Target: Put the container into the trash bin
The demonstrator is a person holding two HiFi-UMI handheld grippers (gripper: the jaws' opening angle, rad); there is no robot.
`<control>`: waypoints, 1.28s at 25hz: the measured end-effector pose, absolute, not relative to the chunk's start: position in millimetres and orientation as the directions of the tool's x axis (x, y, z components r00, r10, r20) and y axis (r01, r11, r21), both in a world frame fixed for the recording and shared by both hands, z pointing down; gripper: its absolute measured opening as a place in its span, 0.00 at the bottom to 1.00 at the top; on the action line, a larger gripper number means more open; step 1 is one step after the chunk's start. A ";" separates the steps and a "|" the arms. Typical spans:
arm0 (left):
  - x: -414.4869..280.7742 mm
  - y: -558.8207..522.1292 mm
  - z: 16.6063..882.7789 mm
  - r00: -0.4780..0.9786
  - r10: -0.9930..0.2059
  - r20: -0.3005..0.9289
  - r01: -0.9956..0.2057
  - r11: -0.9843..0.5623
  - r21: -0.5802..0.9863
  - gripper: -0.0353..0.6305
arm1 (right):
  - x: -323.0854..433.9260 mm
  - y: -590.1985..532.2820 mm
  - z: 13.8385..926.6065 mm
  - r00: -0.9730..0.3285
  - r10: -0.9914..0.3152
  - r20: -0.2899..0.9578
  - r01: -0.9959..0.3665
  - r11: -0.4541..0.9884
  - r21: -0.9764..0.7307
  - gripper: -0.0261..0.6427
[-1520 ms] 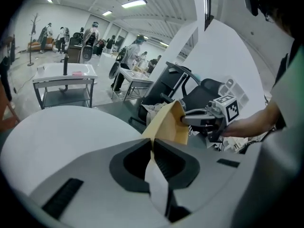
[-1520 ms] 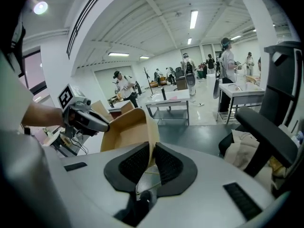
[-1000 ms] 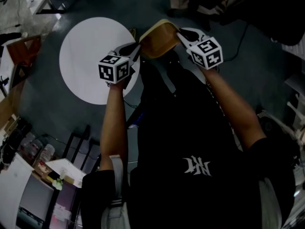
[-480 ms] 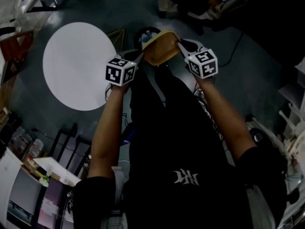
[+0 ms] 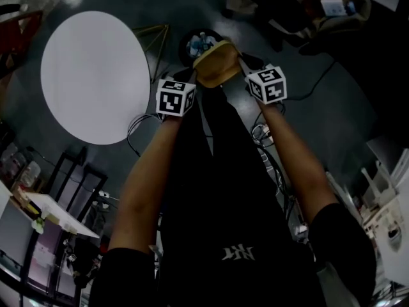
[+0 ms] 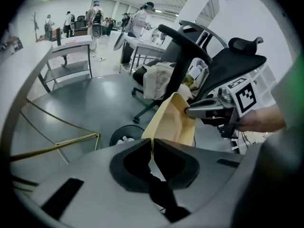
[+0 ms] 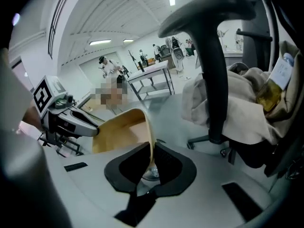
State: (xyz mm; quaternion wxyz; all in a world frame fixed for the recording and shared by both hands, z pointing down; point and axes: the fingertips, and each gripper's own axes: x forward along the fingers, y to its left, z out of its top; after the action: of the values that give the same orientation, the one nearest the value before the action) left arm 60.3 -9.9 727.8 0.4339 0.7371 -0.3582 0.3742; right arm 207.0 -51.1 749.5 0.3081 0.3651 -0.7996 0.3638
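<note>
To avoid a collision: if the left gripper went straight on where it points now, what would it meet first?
The left gripper, jaws closing on the container wall, points steeply down. Past the container, it would probably meet the trash bin first, or the floor beside it; depth is unclear.

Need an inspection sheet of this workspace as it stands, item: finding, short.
surface: dark grey floor; nothing seen of a worktop under the job.
job's things: tan container held in the air by the mouth of the round black trash bin, not inside it; the bin holds some rubbish.
clutter: clothes heaped on an office chair.
grippers: left gripper and right gripper pinch opposite walls of the container, jaws closing on it.
cables: loose cables on the floor beside the person's legs.
surroundings: white round table to the left; people far behind.
</note>
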 end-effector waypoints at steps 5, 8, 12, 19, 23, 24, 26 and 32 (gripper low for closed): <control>55.4 -2.3 765.2 0.398 -0.222 0.890 -0.892 -0.318 0.320 0.08 | 201.8 -48.1 791.3 -0.538 -0.311 0.783 -0.805 0.467 -0.367 0.12; 50.1 0.5 786.6 0.367 -0.237 0.900 -0.911 -0.290 0.295 0.08 | 197.2 -46.0 813.1 -0.537 -0.292 0.792 -0.804 0.461 -0.375 0.12; 37.5 5.2 818.3 0.335 -0.245 0.910 -0.930 -0.241 0.278 0.08 | 185.2 -45.8 838.5 -0.534 -0.277 0.799 -0.803 0.460 -0.378 0.12; 23.5 12.1 881.3 0.315 -0.229 0.921 -0.942 -0.194 0.274 0.08 | 172.2 -38.1 894.3 -0.514 -0.223 0.828 -0.795 0.487 -0.362 0.12; 19.3 13.9 911.9 0.310 -0.238 0.920 -0.945 -0.180 0.272 0.08 | 168.6 -34.8 928.4 -0.502 -0.207 0.840 -0.796 0.490 -0.355 0.12; 19.2 16.2 917.6 0.311 -0.236 0.921 -0.945 -0.180 0.273 0.08 | 168.8 -32.1 936.7 -0.498 -0.201 0.844 -0.797 0.491 -0.353 0.12; 20.3 19.4 928.1 0.315 -0.235 0.920 -0.944 -0.174 0.278 0.08 | 170.4 -28.6 950.9 -0.488 -0.198 0.850 -0.800 0.491 -0.345 0.12; 22.0 12.1 951.3 0.321 -0.263 0.910 -0.946 -0.139 0.294 0.08 | 170.4 -31.7 982.1 -0.466 -0.200 0.862 -0.825 0.450 -0.342 0.12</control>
State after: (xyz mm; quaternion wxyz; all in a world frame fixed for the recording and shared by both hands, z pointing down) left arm 22.0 12.1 951.3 0.4716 0.6621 -0.4564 0.3619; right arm 170.4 -31.7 982.1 0.3900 0.3386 -0.7569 0.4004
